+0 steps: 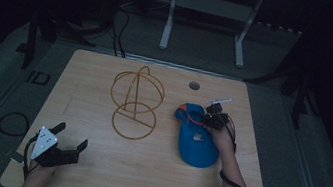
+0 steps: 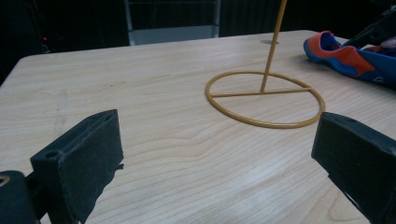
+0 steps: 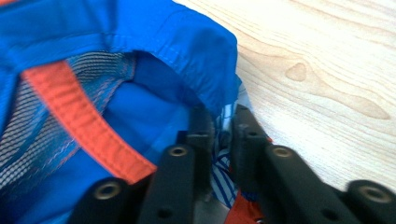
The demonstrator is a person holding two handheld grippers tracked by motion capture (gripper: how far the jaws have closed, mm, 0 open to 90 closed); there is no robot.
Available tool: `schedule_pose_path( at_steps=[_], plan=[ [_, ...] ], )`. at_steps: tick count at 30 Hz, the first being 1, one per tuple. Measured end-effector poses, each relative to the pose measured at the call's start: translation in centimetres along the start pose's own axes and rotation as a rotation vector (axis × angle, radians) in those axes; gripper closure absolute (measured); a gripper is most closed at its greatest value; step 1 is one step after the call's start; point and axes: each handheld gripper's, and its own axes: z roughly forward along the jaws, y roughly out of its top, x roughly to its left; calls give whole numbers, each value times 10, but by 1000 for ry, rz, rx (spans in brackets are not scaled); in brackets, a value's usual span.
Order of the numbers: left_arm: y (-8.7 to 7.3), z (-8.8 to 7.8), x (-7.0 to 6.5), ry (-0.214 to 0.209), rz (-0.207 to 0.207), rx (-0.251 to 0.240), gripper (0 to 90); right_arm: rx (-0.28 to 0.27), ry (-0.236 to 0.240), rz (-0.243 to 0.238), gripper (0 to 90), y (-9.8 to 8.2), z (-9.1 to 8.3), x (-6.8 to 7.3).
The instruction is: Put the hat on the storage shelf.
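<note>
Starting with the wooden table (image 1: 91, 172), we see it carries everything and it sits in a dim room, so contrast is poor. Next in size, the blue cap (image 1: 197, 144) with orange trim lies directly under and in front of the right gripper (image 1: 212, 118), whose jaws are pressed together on the cap's rim fabric; in the right gripper view the cloth edge (image 3: 219, 100) is pinched thinly between them. To that gripper's left stands the yellow wire stand (image 1: 135, 101), base ring flat, upper hoops upright, near the cap but apart from it. The left gripper (image 1: 68, 143) hovers at the table's near edge, jaws spread wide and empty, the stand's ring (image 2: 265, 98) well ahead of it. Risks, as we judge them: the pinch takes little cloth, so the cap could slip out on lifting; the limp crown may sag and catch a hoop; the light stand could tip or slide if bumped, since nothing braces it.
</note>
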Motion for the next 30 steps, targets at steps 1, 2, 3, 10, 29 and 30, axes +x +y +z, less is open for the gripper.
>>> schedule_pose_path(
  at_steps=[1, 2, 3, 10, 29, 30],
  plan=[
    [0, 0, 0, -3, -3, -3, 23, 0, -9, -9, 846, 0, 0, 2],
    [0, 0, 0, -3, -5, -4, 23, -3, -21, -13, 856, 0, 0, 3],
    [0, -1, 0, -3, -5, -3, 23, -5, -29, -6, 862, -1, 0, 4],
    [0, 0, 1, -1, -15, 2, 23, -86, -36, 26, 873, 2, -20, 2],
    [3, -1, -3, 15, -30, 9, 23, -273, -24, 5, 875, 13, -104, 3],
    [3, -1, -3, 17, -33, 14, 23, -285, -28, 6, 876, 14, -109, 4]
  ],
)
